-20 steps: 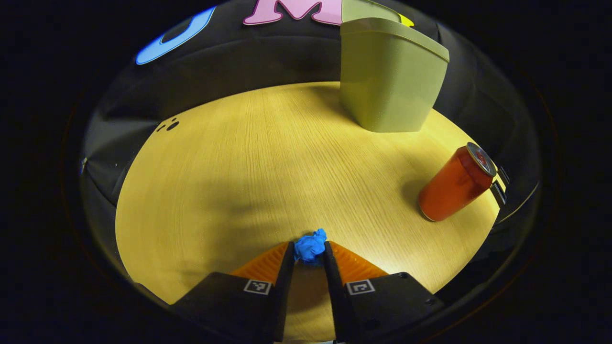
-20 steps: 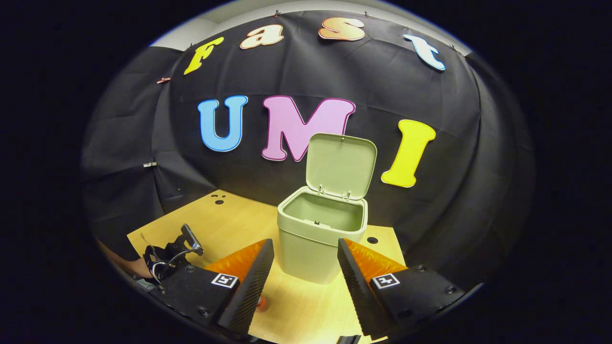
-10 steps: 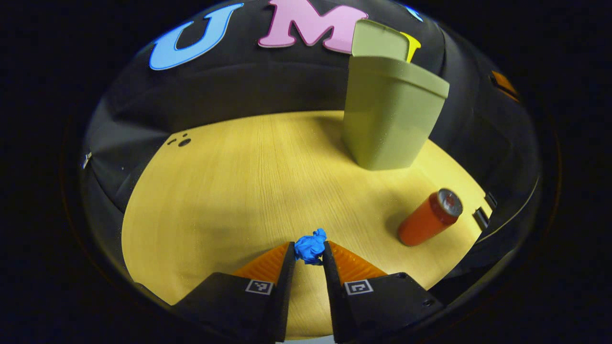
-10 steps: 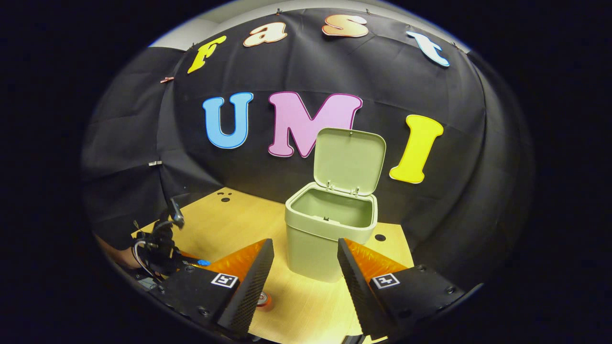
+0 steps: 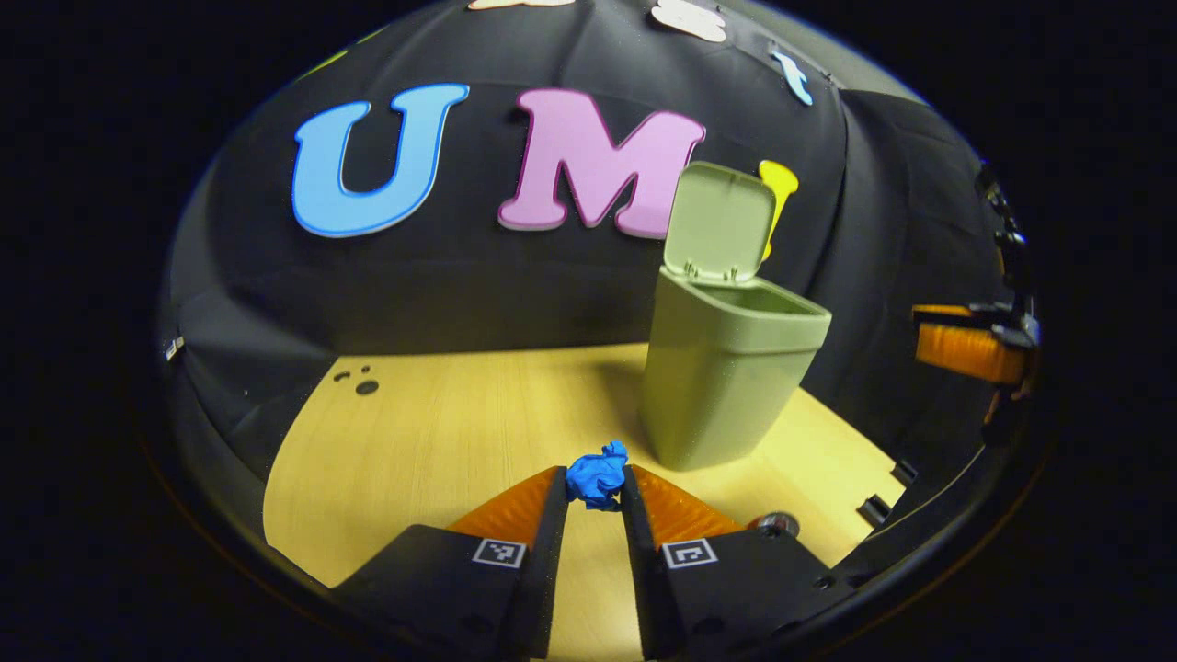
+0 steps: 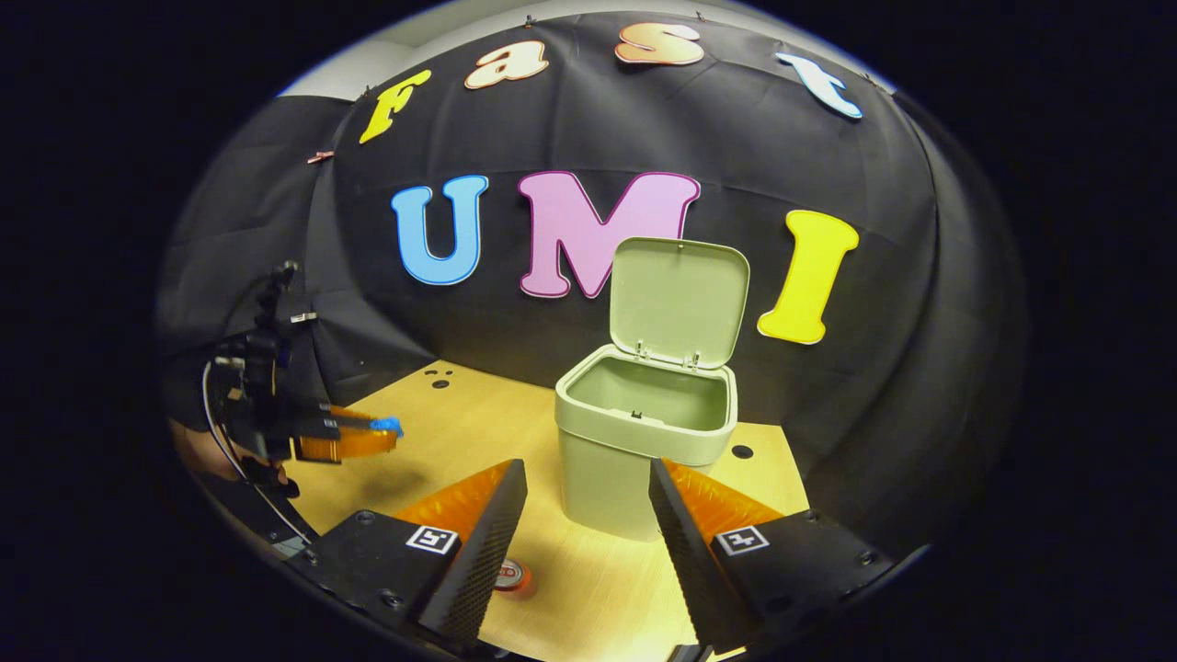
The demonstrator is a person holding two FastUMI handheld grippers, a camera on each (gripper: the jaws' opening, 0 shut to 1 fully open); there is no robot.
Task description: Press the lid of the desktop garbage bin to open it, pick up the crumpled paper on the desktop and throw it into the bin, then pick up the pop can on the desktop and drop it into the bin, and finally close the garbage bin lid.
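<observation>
Left gripper (image 5: 595, 485) is clamped on the blue crumpled paper (image 5: 597, 475) and has lifted it off the worktop (image 5: 441, 432) toward the open garbage bin (image 5: 726, 377), so dropping it in looks next; right gripper (image 6: 588, 515) hangs with fingers apart

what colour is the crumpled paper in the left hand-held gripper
Bright blue. The crumpled paper shows best in the left gripper view, pinched between the fingers.

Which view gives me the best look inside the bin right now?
The right gripper view: it looks down past the raised lid into the bin. The left gripper view sees the bin from lower, showing mostly its outer wall and rim.
</observation>
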